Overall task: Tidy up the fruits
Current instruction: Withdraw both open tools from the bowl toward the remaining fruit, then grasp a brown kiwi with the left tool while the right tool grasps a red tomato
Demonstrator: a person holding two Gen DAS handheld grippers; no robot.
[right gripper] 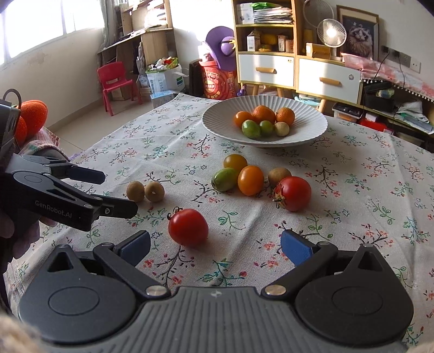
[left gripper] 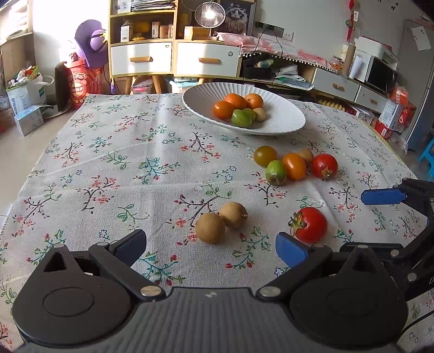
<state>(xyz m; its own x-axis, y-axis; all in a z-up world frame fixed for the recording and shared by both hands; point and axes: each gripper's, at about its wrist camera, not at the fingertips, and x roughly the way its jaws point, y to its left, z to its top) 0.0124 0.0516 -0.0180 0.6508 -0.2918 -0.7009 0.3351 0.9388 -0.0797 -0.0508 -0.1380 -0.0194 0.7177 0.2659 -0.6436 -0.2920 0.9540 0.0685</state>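
Fruit cluster (right gripper: 252,179) betw. gripper (right gripper: 215,247), bowl (right gripper: 312,127)

A table covered with a floral tablecloth (left gripper: 114,168) fills the foreground. Behind it stands a wooden shelf unit (right gripper: 271,49) with white drawers and light wood handles, holding boxes and stacked papers. A small white fan (left gripper: 210,14) sits on the lower cabinet top beside a framed cat picture (left gripper: 238,15). A purple plush toy (right gripper: 221,43) rests on a red drum-shaped container (right gripper: 214,81). A red child's chair (right gripper: 115,81) stands on the pale tiled floor (right gripper: 89,119) near the white wall. Strong daylight pours in through windows (right gripper: 40,24) at the left. A microwave (left gripper: 379,73) sits on a low cabinet at the right.
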